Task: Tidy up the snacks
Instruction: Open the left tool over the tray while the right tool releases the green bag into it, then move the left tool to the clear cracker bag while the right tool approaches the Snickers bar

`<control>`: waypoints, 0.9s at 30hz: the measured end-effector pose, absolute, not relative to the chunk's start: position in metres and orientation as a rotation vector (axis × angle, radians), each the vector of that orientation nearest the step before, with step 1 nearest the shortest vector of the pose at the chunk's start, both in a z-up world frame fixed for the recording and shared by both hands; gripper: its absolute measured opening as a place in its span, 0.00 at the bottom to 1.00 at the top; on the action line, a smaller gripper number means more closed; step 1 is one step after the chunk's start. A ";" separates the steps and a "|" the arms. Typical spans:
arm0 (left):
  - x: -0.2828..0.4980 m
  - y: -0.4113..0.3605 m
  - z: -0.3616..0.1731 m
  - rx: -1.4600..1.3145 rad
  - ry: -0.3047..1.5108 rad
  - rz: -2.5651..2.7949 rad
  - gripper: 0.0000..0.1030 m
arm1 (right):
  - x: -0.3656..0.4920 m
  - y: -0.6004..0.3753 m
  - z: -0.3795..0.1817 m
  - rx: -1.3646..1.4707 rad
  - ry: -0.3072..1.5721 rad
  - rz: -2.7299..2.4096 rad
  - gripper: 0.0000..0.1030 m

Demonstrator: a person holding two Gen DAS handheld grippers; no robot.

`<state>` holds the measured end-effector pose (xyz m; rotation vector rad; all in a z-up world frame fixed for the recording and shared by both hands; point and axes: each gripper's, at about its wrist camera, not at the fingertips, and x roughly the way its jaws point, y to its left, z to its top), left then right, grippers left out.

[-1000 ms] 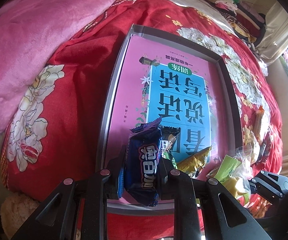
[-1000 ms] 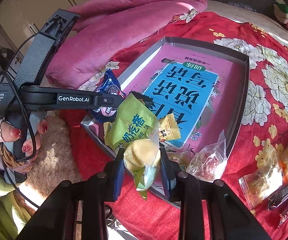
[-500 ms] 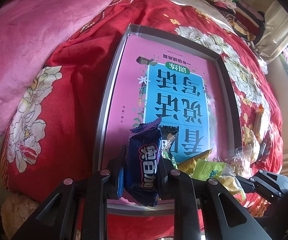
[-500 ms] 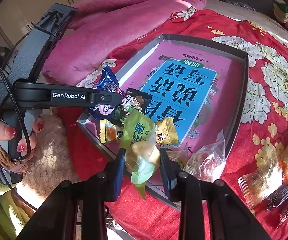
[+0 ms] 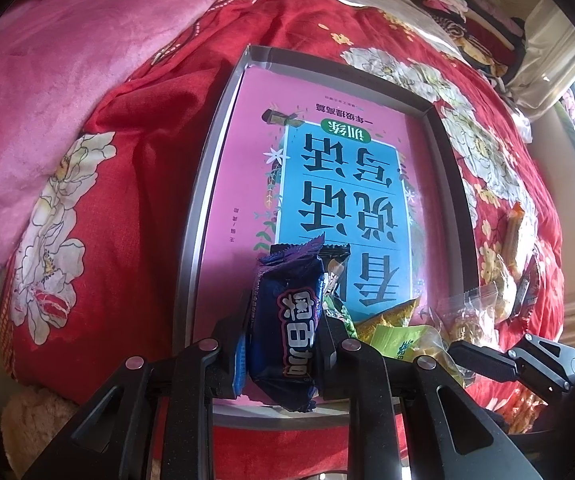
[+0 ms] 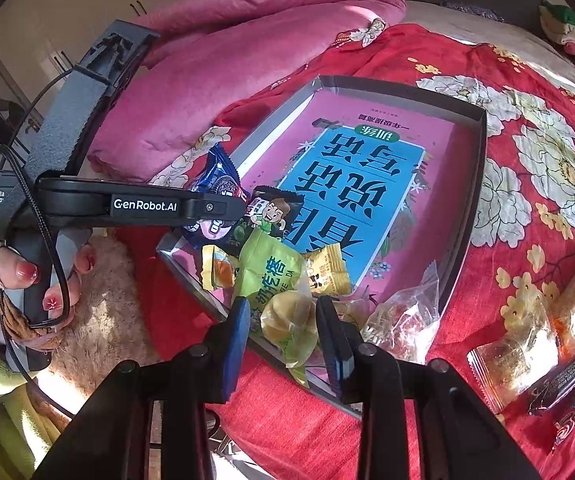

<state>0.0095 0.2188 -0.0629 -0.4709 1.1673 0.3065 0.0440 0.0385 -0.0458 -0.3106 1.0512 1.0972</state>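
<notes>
A grey tray with a pink and blue book cover inside lies on the red flowered bedspread. My left gripper is shut on a dark blue Oreo packet, held over the tray's near edge. My right gripper stands over the tray's near corner around a green pastry packet; its jaws have spread and the packet rests in the tray. A black cartoon packet and a yellow packet lie beside it. The left gripper also shows in the right wrist view.
A clear bag of sweets lies on the tray's near rim. Several loose snacks lie on the bedspread to the right of the tray. A pink quilt is bunched to the left. Folded clothes sit at the back.
My right gripper has moved the green packet down into the tray's near corner and its jaws have opened. My left gripper still holds the Oreo packet, barely moved.
</notes>
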 end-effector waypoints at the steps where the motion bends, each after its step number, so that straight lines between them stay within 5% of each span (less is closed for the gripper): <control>1: 0.010 0.218 -0.062 -0.468 1.167 0.306 0.25 | 0.044 0.038 -0.045 -0.310 1.048 1.097 0.33; 27: 0.006 0.213 -0.040 -0.494 1.121 0.283 0.47 | 0.046 0.021 -0.027 -0.245 1.006 1.071 0.41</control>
